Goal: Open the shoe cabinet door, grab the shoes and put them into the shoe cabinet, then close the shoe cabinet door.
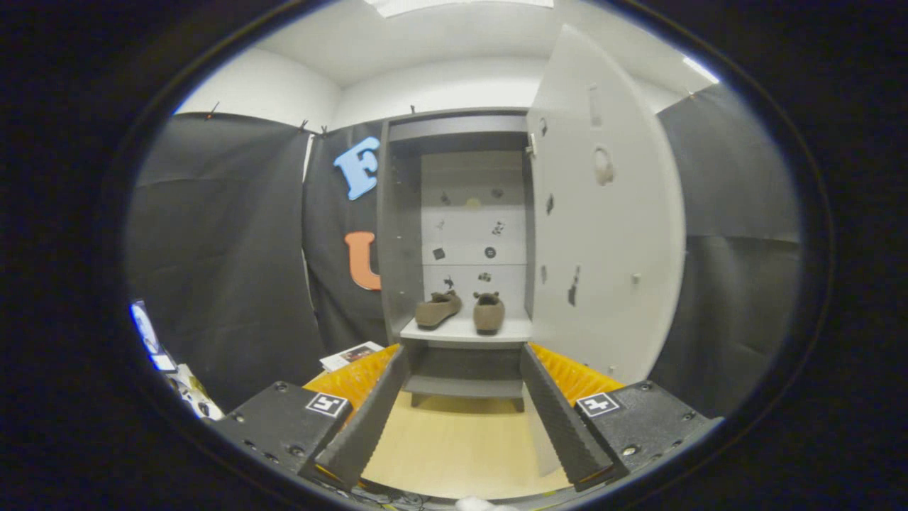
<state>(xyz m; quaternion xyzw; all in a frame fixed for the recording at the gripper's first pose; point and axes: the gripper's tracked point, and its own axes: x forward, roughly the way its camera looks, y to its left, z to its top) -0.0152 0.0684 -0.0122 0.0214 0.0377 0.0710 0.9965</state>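
Pair of brown shoes (461,311) side by side on a shelf (464,331) inside the shoe cabinet (401,234), well beyond the gripper (464,411). Cabinet door (603,213) swung wide open to the right. Fingers spread wide, gripping nothing, above pale wooden floor (461,447).

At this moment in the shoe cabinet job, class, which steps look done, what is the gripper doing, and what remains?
Done: the cabinet door stands swung open, and both brown shoes sit side by side on a shelf inside the shoe cabinet. In hand: nothing; the gripper is open, its fingers spread apart with only floor between them, the cabinet beyond. Left: closing the door.
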